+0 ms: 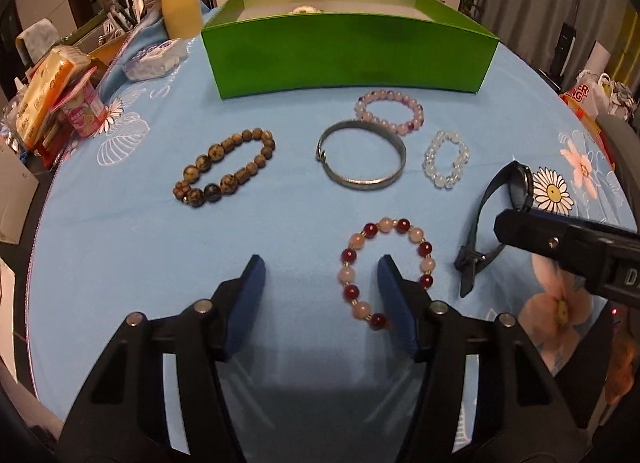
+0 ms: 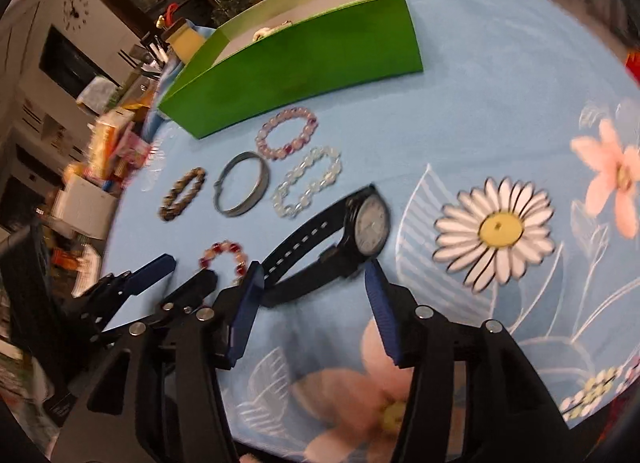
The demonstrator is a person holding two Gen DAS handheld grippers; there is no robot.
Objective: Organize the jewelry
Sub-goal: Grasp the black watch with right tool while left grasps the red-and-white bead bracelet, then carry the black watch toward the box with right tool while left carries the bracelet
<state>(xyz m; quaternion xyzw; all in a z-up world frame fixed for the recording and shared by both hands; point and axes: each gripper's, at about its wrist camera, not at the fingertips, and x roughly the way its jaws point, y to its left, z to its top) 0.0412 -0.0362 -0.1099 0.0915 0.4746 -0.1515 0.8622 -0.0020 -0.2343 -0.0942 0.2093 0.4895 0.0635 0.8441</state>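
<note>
A red and pink bead bracelet [image 1: 348, 255] lies on the blue floral tablecloth [image 1: 120, 263]. My left gripper [image 1: 320, 271] is open low over it: the bracelet's left side sits between the fingers and the right fingertip [image 1: 388, 267] is over its ring. A black wristwatch [image 2: 372, 227] lies on its side to the right. My right gripper [image 2: 314, 275] is open, its fingers straddling the watch straps just below the case. The pads do not press on them. A brown bead bracelet [image 1: 242, 177], a metal bangle [image 1: 360, 183], a purple bracelet [image 1: 360, 106] and a clear bracelet [image 1: 430, 155] lie further back.
An open green box [image 1: 348, 55] stands at the back of the table with something pale inside. Packets, a pink carton [image 1: 84, 111] and a tissue pack [image 1: 154, 61] crowd the left edge. Bags sit off the right edge.
</note>
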